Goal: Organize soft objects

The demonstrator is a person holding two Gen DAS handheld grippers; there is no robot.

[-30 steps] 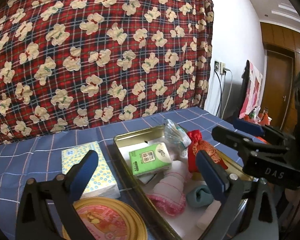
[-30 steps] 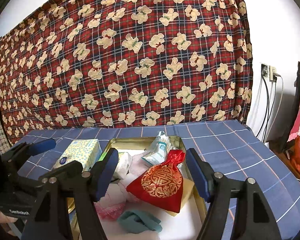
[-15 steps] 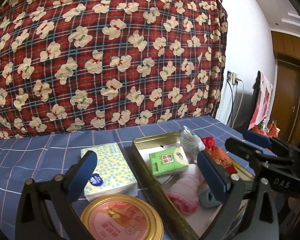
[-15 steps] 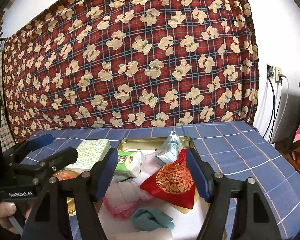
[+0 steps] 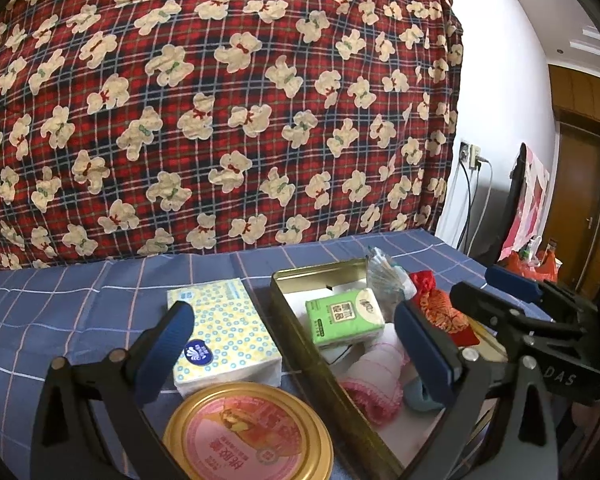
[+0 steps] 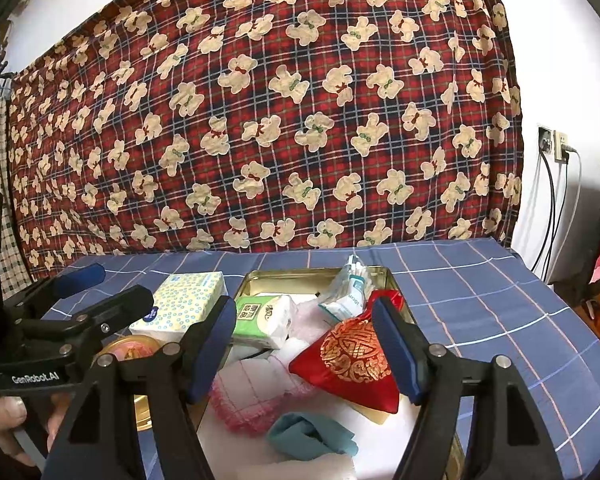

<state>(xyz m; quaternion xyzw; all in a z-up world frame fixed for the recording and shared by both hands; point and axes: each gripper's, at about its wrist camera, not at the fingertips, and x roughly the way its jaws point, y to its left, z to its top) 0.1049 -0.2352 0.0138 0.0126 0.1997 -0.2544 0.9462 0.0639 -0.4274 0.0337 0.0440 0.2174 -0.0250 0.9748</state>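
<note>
Both grippers empty, fingers apart: left gripper (image 5: 296, 340), right gripper (image 6: 304, 344). Spotted tissue pack (image 5: 224, 332) lies on bench (image 5: 80, 308), just beside tin tray (image 5: 300, 332). Likely next: left takes pack across short sides, gentle squeeze, lifts clear over rim, avoids round lid (image 5: 248, 436).

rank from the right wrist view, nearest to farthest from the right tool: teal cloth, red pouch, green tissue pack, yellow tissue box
1. teal cloth, low between the tool's fingers
2. red pouch, by the right finger
3. green tissue pack, further back, left
4. yellow tissue box, outside the tin, far left
</note>
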